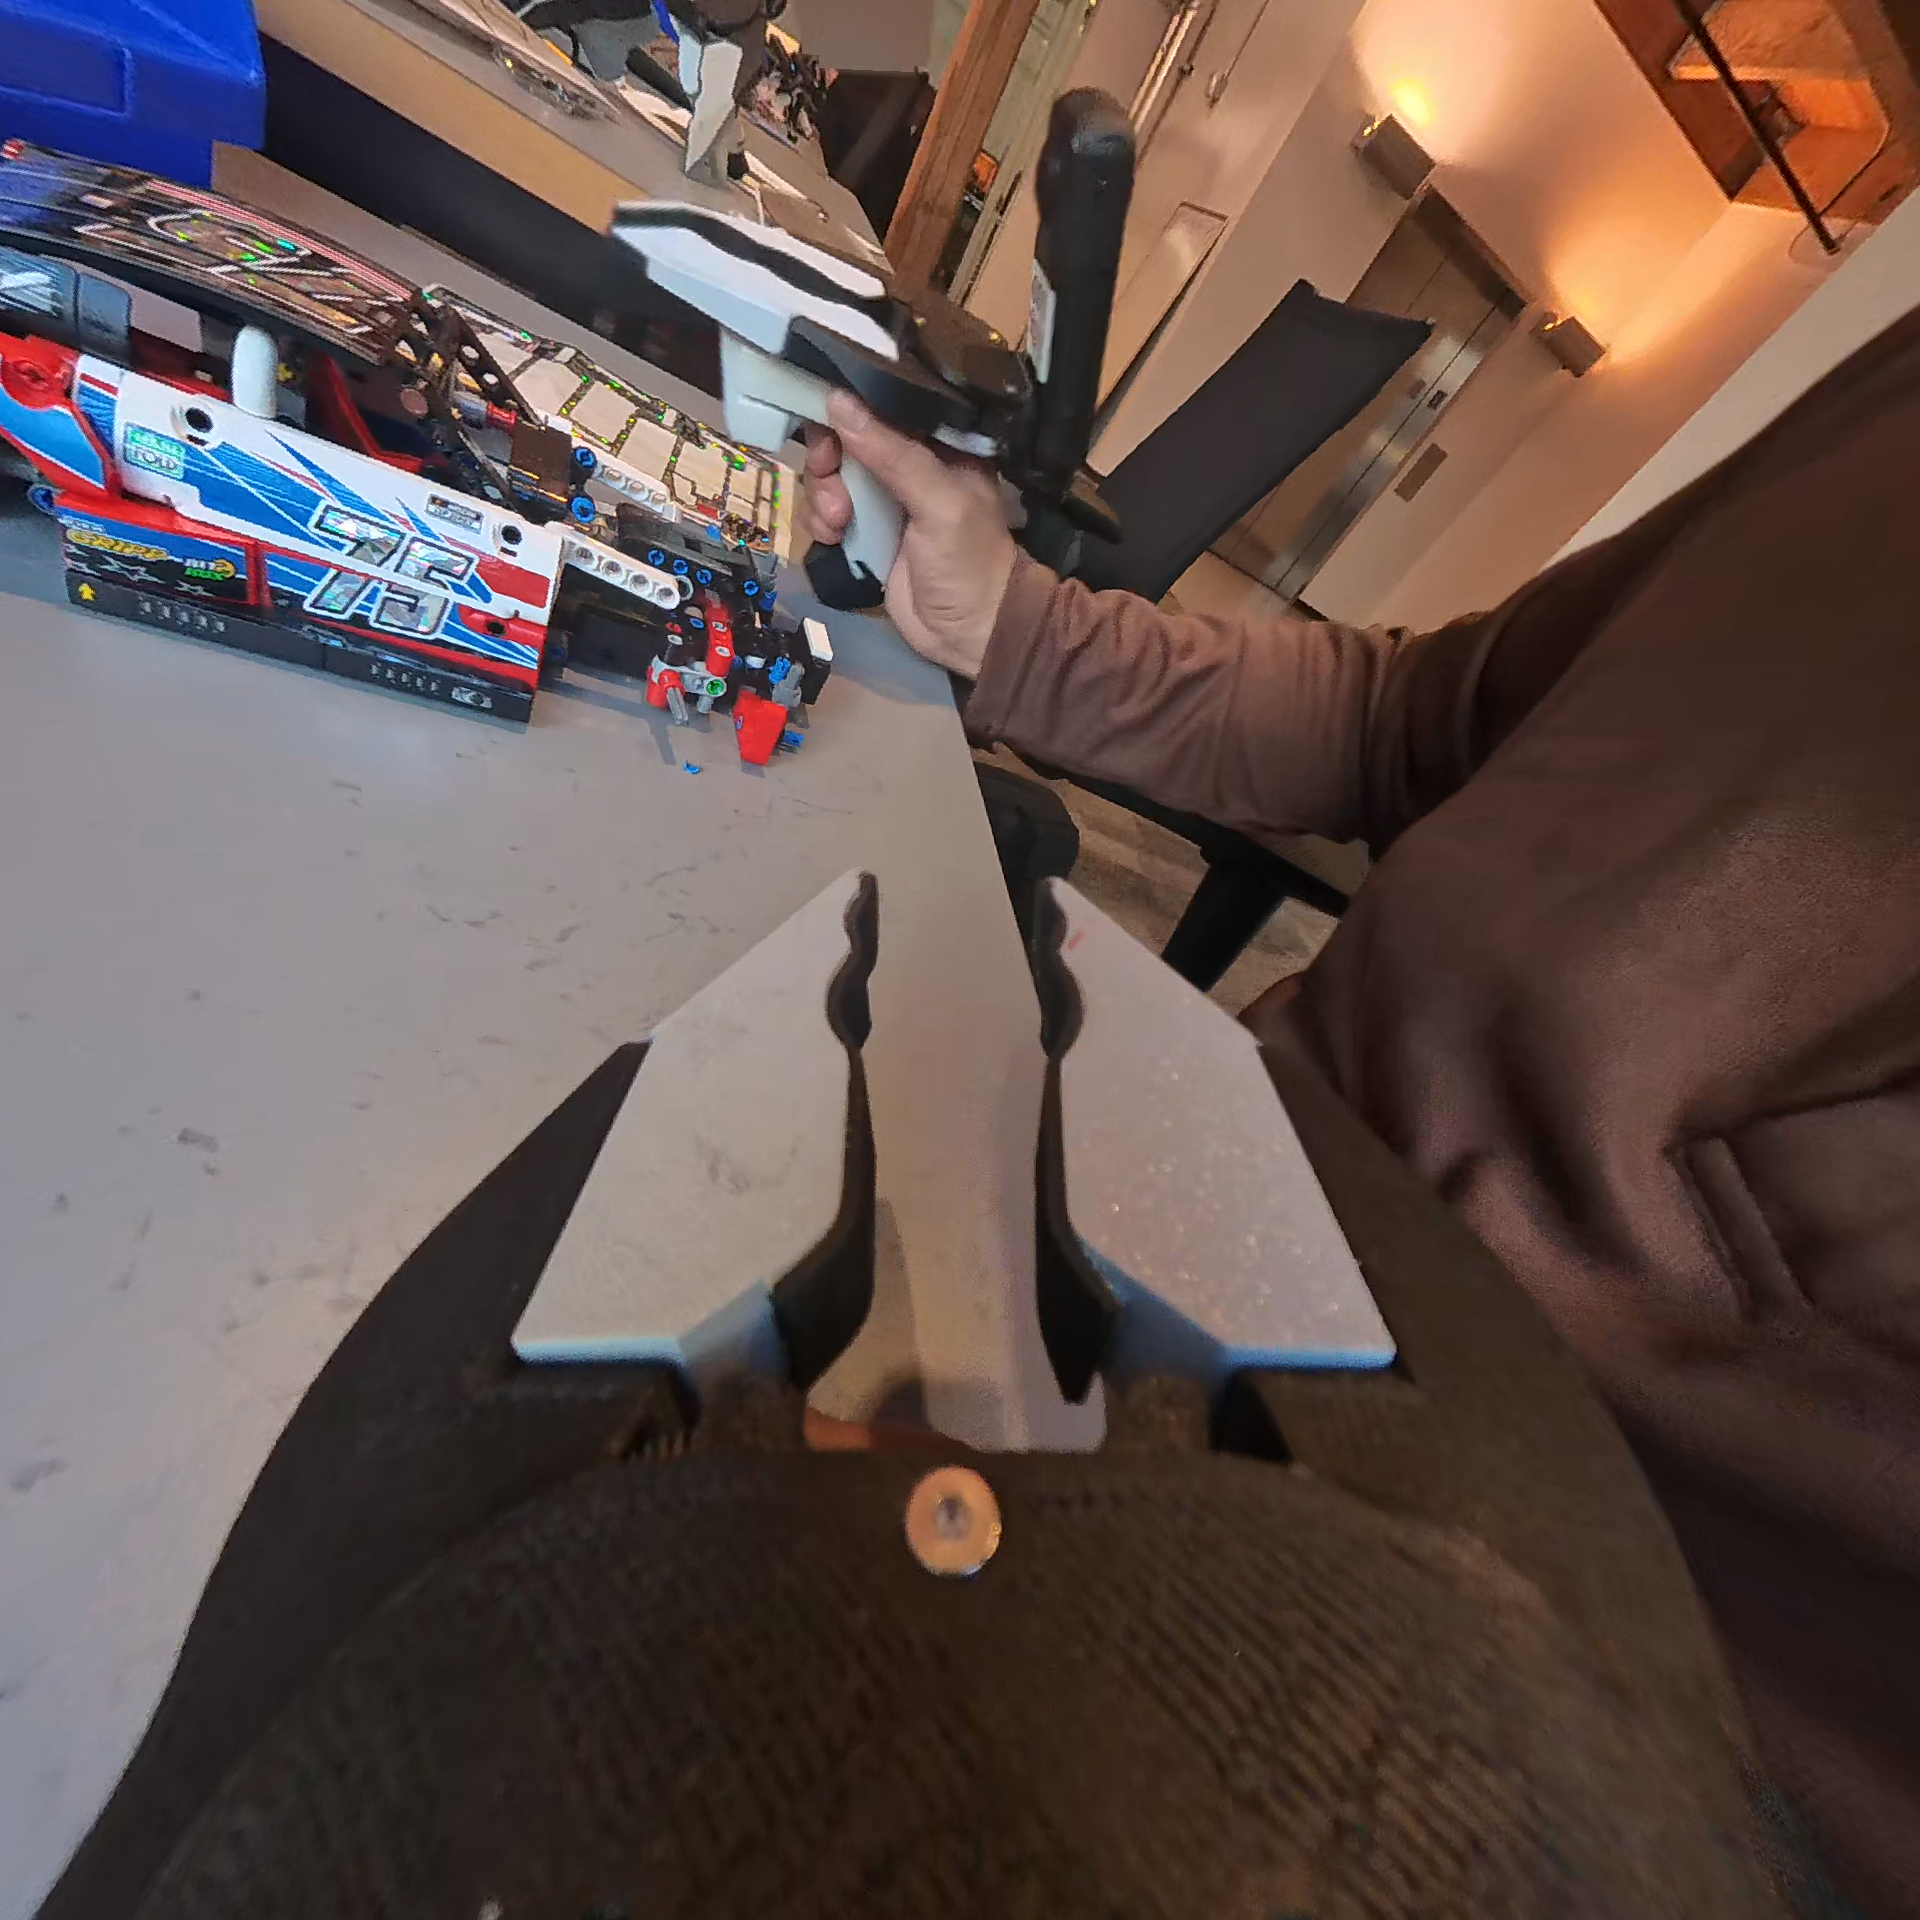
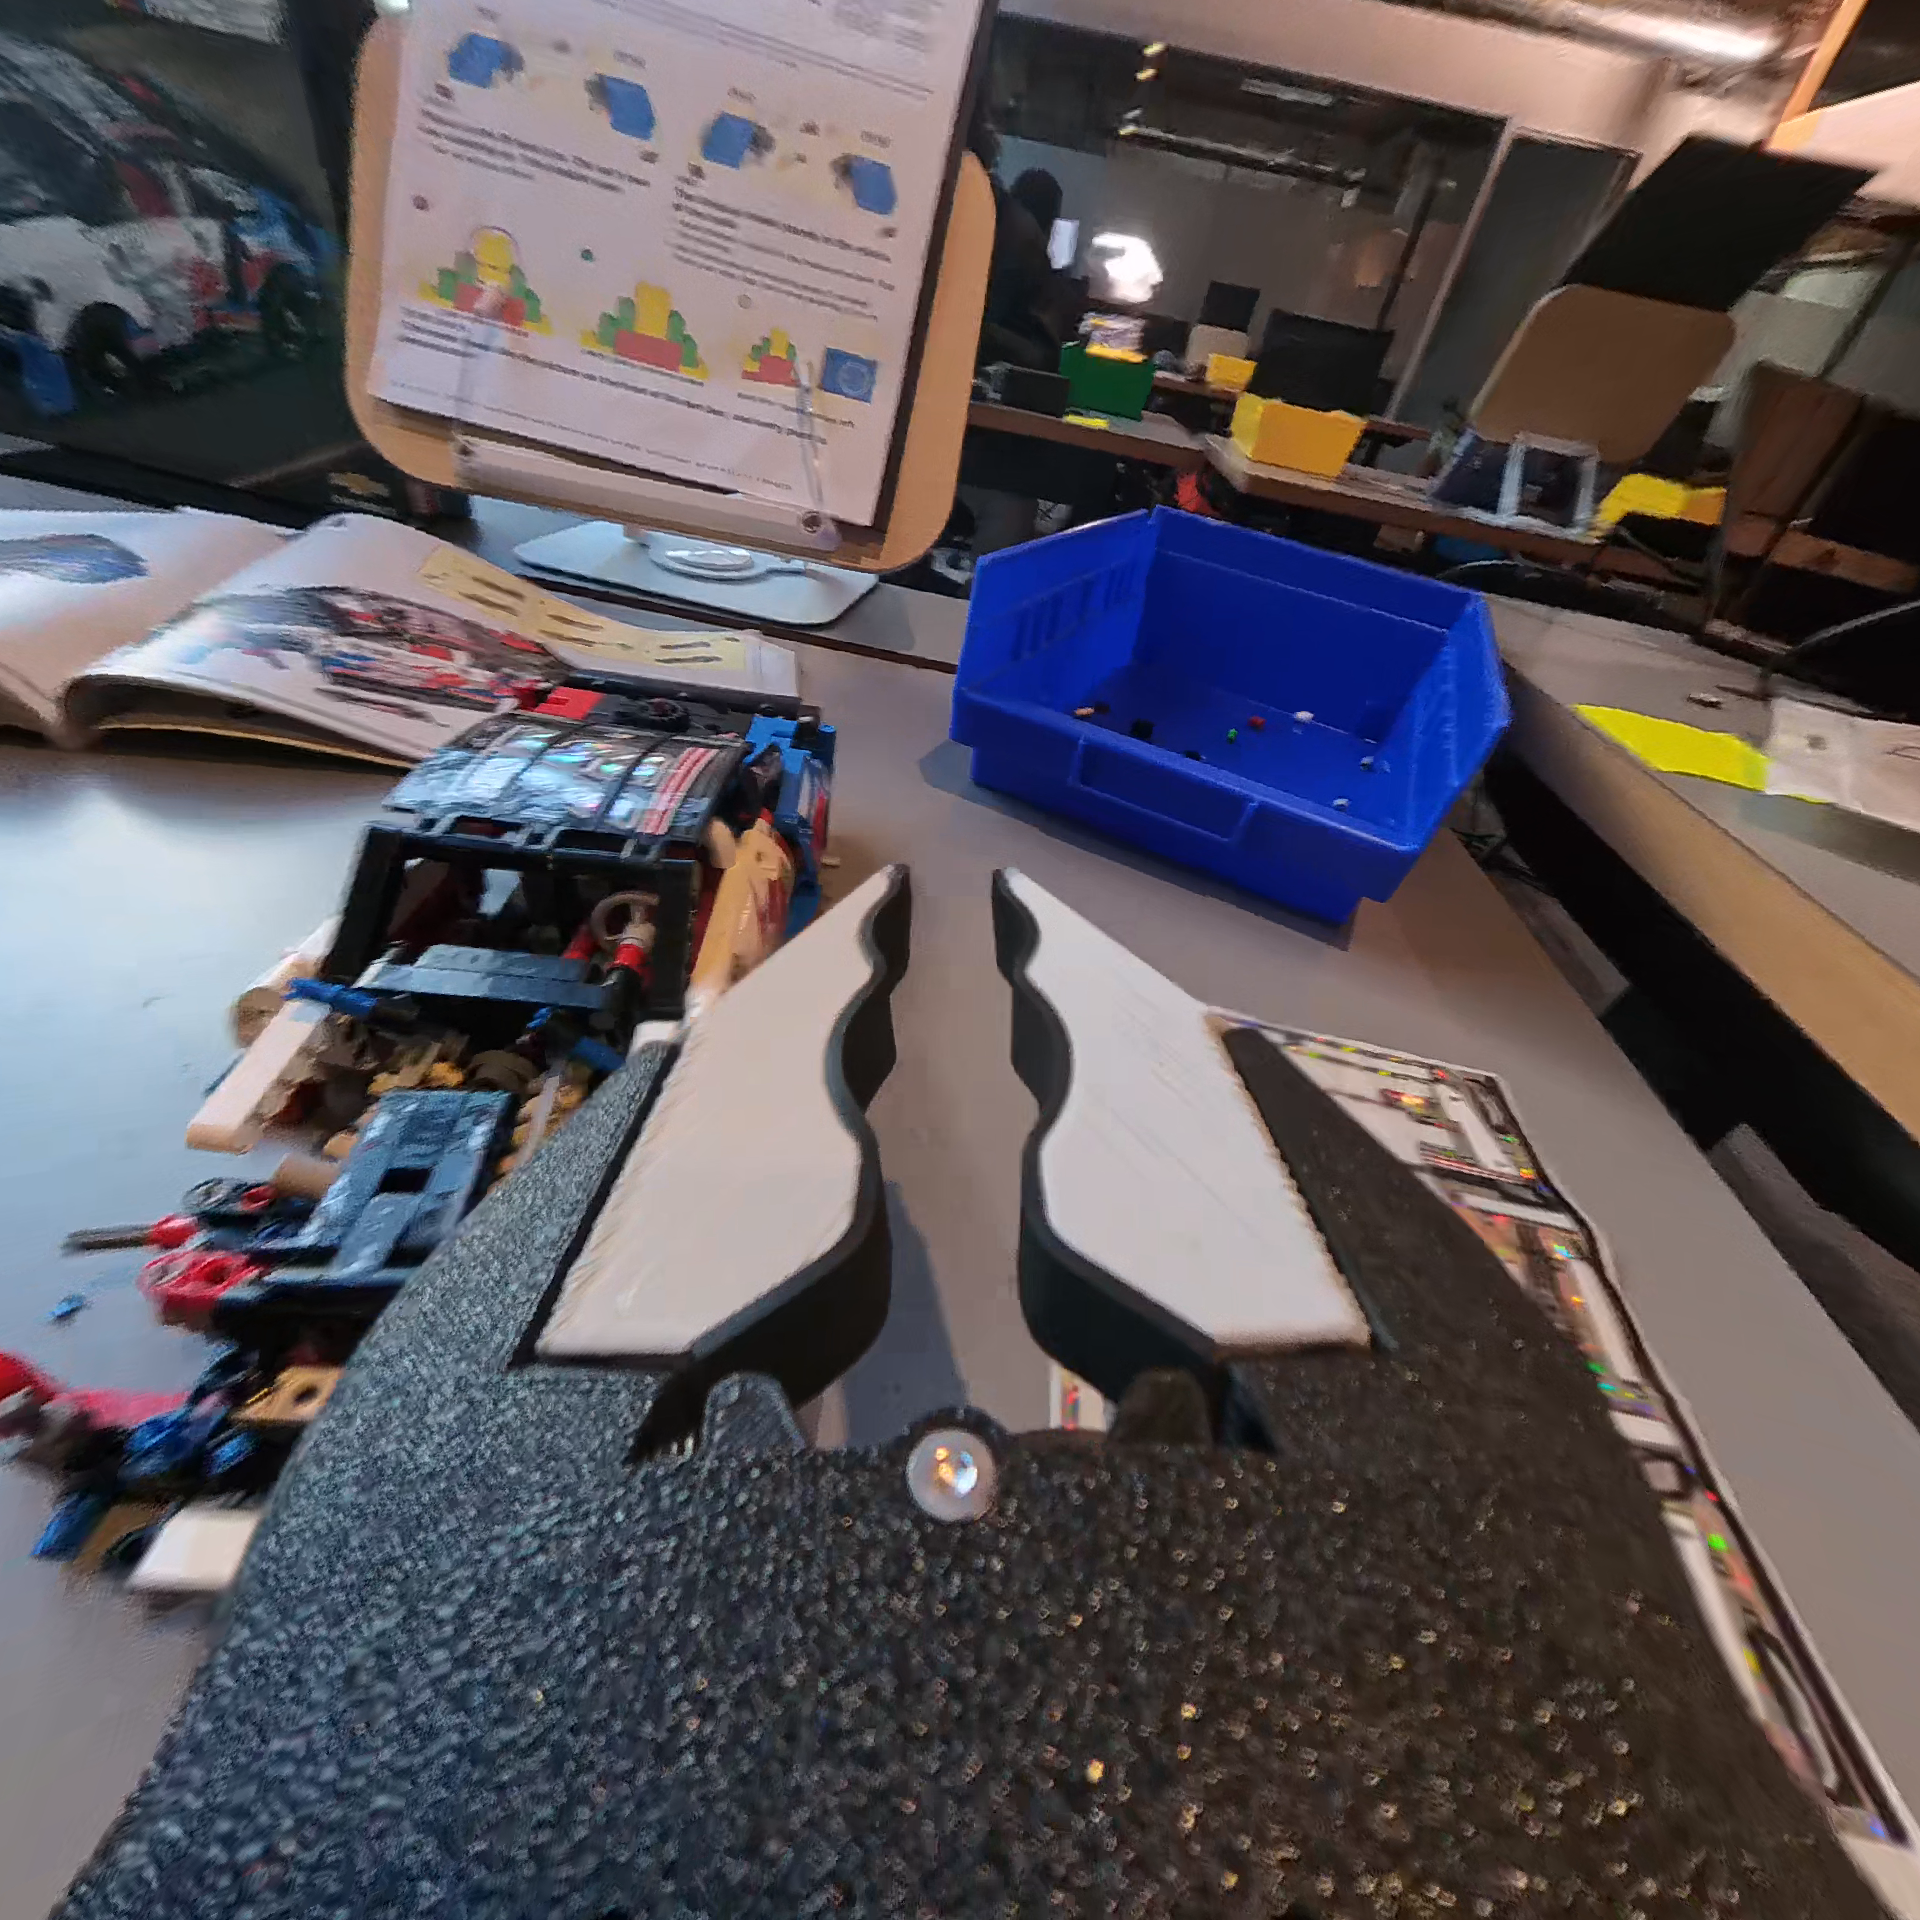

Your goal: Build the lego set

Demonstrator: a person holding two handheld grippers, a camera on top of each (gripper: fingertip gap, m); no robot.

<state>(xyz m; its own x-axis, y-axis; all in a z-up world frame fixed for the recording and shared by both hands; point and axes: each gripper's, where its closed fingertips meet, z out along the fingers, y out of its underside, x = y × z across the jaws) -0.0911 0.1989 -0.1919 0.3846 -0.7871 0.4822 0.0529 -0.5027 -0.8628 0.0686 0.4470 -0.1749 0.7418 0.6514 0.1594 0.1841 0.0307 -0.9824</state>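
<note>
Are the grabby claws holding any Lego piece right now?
No. The left gripper and the right gripper are both open, with only bare grey table showing between their fingers. The Lego car sits untouched on the table.

Left gripper [image 1: 956, 914]: fingers parted, nothing between. Right gripper [image 2: 948, 894]: same, gap empty. Right hand [image 1: 914, 540] wraps its grip, brown sleeve [image 1: 1195, 707] behind.

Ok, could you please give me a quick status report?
Left gripper open, empty. Right gripper open, empty. Lego car part-built on table, loose pieces beside it. Nothing blocking.
</note>
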